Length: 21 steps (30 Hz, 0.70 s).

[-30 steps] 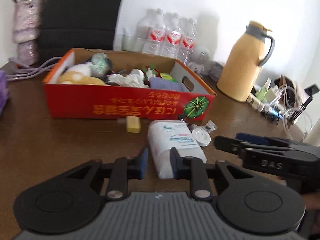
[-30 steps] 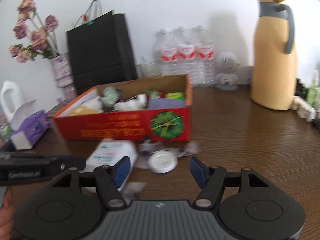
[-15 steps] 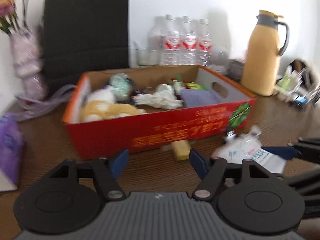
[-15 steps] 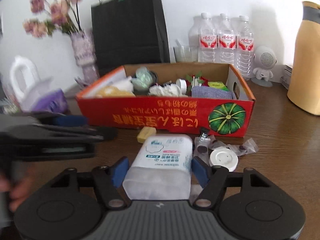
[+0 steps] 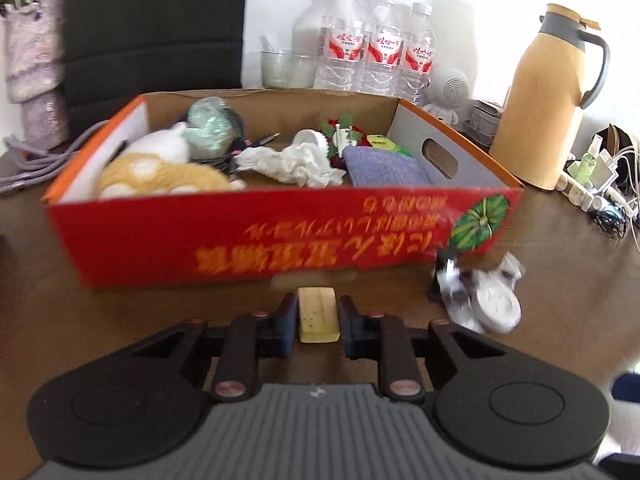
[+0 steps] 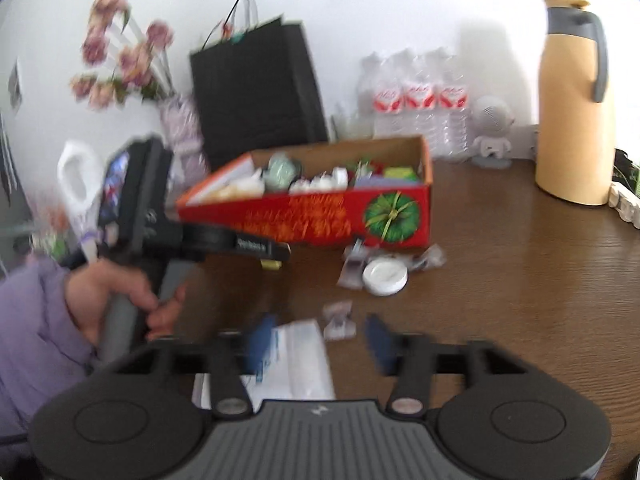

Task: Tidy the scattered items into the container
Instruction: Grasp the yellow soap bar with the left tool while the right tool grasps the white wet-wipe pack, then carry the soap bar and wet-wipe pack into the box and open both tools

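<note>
Matt red cardboard box (image 5: 256, 240), grained dark wooden table (image 6: 520, 280), clear plastic bottles (image 5: 380, 52)

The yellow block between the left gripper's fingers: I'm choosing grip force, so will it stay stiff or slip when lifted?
The yellow block looks like a solid, flat-sided bar, so probably stiff. The closing left gripper meets parallel faces, so slipping seems unlikely. Being small, it is likely light and won't roll.

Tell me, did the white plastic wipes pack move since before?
Yes. The white plastic wipes pack lay near the red cardboard box beside the round white lid; now it is nearer the camera, between the right gripper's fingers.
</note>
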Available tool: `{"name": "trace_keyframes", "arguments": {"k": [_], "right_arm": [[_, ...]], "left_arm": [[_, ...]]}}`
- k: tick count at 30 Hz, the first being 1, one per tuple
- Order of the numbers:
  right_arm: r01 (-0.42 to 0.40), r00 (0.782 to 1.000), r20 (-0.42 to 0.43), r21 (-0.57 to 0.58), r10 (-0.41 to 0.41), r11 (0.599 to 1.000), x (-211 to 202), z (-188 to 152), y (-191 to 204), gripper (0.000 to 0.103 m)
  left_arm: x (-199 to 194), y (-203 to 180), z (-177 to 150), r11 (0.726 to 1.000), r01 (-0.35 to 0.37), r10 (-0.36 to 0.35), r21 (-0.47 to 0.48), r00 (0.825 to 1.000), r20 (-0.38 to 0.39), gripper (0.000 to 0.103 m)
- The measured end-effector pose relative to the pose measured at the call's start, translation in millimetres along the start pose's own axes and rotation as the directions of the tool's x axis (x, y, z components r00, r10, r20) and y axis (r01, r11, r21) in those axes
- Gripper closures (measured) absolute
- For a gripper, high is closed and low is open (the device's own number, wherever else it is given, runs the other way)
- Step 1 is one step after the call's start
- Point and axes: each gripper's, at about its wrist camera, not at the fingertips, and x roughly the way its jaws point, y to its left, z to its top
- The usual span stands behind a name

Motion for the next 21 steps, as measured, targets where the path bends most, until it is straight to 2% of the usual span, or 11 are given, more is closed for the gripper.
{"name": "trace_keyframes", "arguments": {"k": [1, 4, 6, 7, 11, 13, 15, 18, 21], "right_arm": [[-0.002, 1.0, -0.013, -0.002, 0.002, 1.0, 2.4, -1.4, 2.9, 0.04], [-0.051, 0.998, -0.044, -0.007, 0.05, 0.999, 10.1, -7.4, 17.4, 0.03], [-0.06, 0.997, -0.05, -0.06, 0.057, 0.996, 17.2, -10.2, 32.4, 0.017], [-0.053, 0.997, -0.053, -0.094, 0.048, 0.994, 20.6, -11.9, 40.1, 0.016], [-0.014, 0.997, -0.072, -0.189, 0.0, 0.982, 31.8, -15.7, 62.5, 0.016], [0.019, 0.996, -0.077, -0.201, -0.036, 0.979, 36.0, -16.2, 69.0, 0.021], [0.03, 0.996, -0.079, -0.186, -0.046, 0.982, 35.5, -16.0, 70.0, 0.022], [0.007, 0.997, -0.07, -0.134, -0.016, 0.991, 24.4, -14.3, 65.9, 0.022], [0.023, 1.0, 0.009, -0.097, -0.022, 0.995, 2.6, -4.0, 59.2, 0.022]], "left_arm": [[-10.5, 1.9, -4.5, 1.0, -0.001, 0.001, -0.006, 1.0, 0.014, 0.08], [-46.3, 12.2, -21.4, 0.999, -0.016, 0.017, -0.043, 0.999, 0.042, 0.08], [-67.6, 19.2, -33.4, 0.996, -0.036, 0.04, -0.076, 0.998, 0.054, 0.08], [-76.5, 21.6, -39.3, 0.994, -0.05, 0.055, -0.093, 0.997, 0.054, 0.08], [-101.2, 28.9, -59.8, 0.986, -0.082, 0.089, -0.144, 0.995, 0.044, 0.08], [-107.6, 31.5, -66.8, 0.983, -0.097, 0.104, -0.154, 0.994, 0.044, 0.08], [-114.4, 29.8, -71.7, 0.982, -0.113, 0.122, -0.149, 0.991, 0.052, 0.08], [-131.1, 24.5, -74.7, 0.983, -0.113, 0.128, -0.142, 0.987, 0.101, 0.08], [-148.4, 20.3, -64.5, 0.987, -0.101, 0.122, -0.127, 0.977, 0.176, 0.08]]}}
